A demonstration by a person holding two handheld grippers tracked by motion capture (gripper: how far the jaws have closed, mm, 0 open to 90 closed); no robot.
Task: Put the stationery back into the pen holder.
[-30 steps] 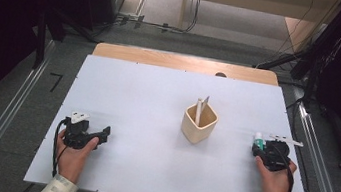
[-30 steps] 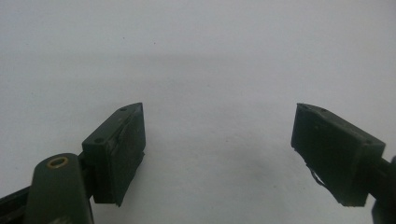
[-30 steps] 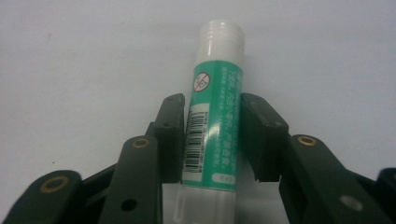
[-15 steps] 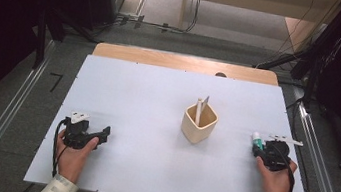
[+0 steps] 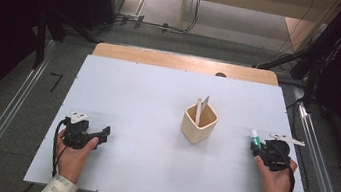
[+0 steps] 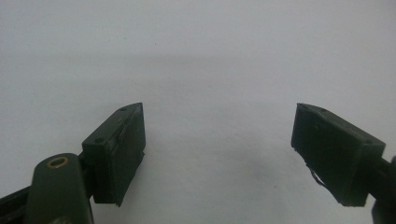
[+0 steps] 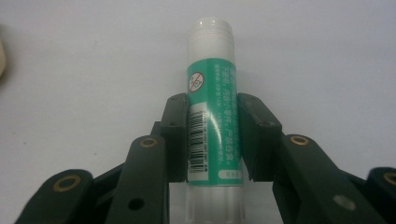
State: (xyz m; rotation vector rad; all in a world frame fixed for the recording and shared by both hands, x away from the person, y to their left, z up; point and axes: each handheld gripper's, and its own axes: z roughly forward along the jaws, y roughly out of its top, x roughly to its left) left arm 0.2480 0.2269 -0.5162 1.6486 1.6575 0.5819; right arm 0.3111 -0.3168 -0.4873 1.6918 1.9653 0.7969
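Where the high view looks down, a white table [image 5: 156, 109] stands on grey floor [image 5: 6, 103] between dark walls, and a tan cup [image 5: 199, 124] right of centre holds two white sticks [image 5: 199, 111]. Along the left gripper [image 6: 219, 154], the jaws gape wide over bare white. Along the right gripper [image 7: 212, 140], the jaws clamp a green glue stick [image 7: 212, 107], near the table's right edge.

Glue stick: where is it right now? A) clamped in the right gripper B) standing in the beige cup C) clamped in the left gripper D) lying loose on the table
A: in the right gripper view both pads of the right gripper press the sides of the glue stick; the left gripper has its jaws wide apart over bare table.
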